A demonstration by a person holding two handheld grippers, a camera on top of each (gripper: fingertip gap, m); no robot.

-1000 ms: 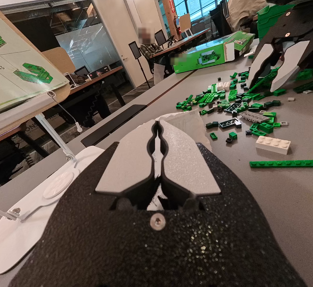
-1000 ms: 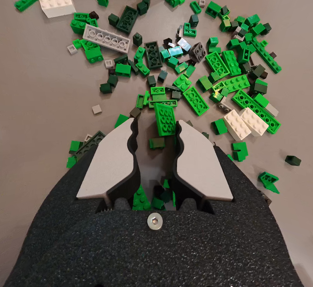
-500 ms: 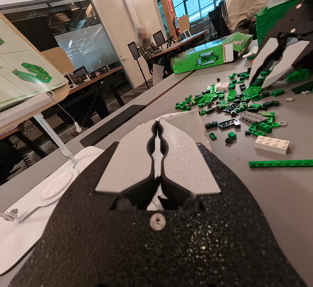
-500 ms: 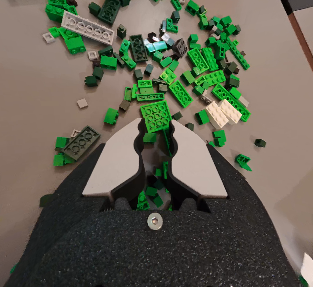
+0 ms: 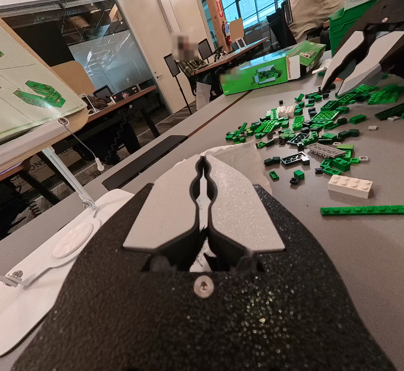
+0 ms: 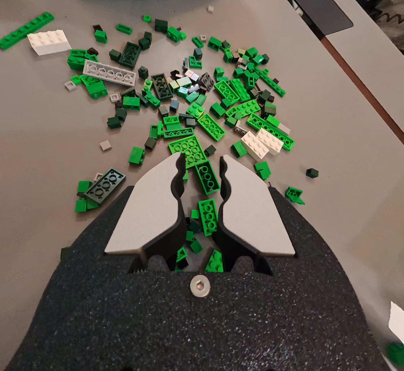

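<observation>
My right gripper [image 6: 201, 157] is open and empty, held above a scatter of green, dark green, grey and white bricks on a grey table [image 6: 43, 141]. A small green plate [image 6: 206, 176] lies underside up between its fingertips. A wider green plate [image 6: 188, 148] lies flat just ahead of the left fingertip. The right gripper also shows in the left wrist view [image 5: 331, 91], tips close to the far bricks. My left gripper [image 5: 203, 157] is shut, low over a white paper bag [image 5: 240, 159]. Whether it pinches the bag I cannot tell.
A white brick [image 5: 349, 185] and a long green plate [image 5: 360, 210] lie right of the left gripper. A green box [image 5: 262, 74] lies at the table's far end. An instruction booklet [image 5: 32, 98] stands on a white stand [image 5: 65, 240] at left. People sit at desks behind. Some 30 cm of space lies between my two pairs of fingers.
The right gripper narrowed around the wider green plate, then opened and drew back; the plate now lies flat ahead of its tips. The left gripper stayed shut and still.
</observation>
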